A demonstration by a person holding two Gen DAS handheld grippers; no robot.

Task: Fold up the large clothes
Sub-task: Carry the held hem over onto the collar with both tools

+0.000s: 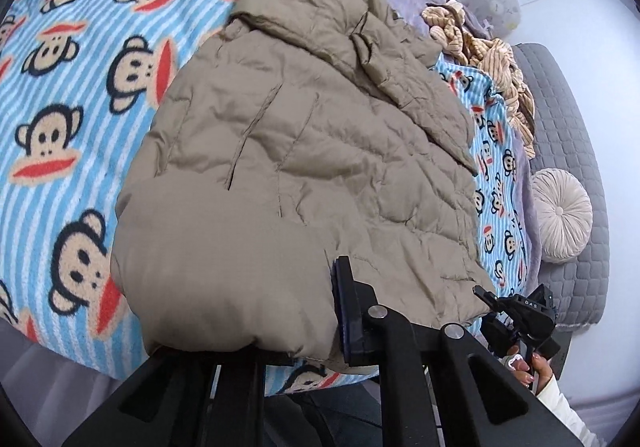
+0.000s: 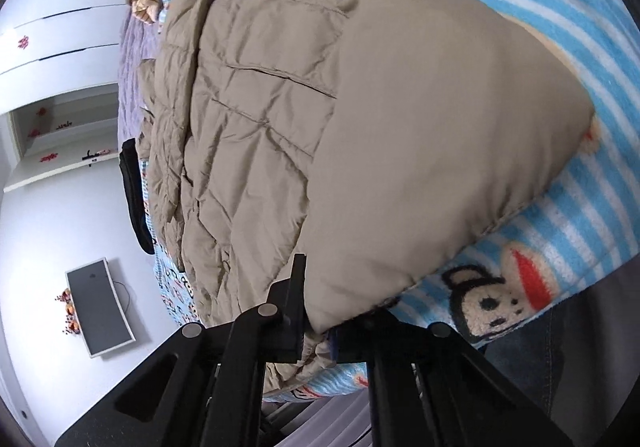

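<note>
A tan quilted puffer jacket (image 1: 288, 151) lies on a blue striped monkey-print blanket (image 1: 72, 95). My left gripper (image 1: 260, 327) is closed on the jacket's near hem, whose puffy edge bulges over the jaws; only the right finger (image 1: 352, 311) shows. In the right wrist view the jacket (image 2: 360, 135) fills the middle, and my right gripper (image 2: 320, 327) is shut on its near edge, fabric pinched between the fingers (image 2: 294, 307). The right gripper also shows in the left wrist view (image 1: 516, 315), held by a hand at the jacket's right corner.
A striped beige garment (image 1: 484, 47) lies at the bed's far right. A round cream cushion (image 1: 560, 215) sits on a grey quilted mat (image 1: 560, 119). A monitor (image 2: 100, 307) and white cupboards (image 2: 60, 47) stand beyond the bed. A black item (image 2: 134, 199) hangs at the bed edge.
</note>
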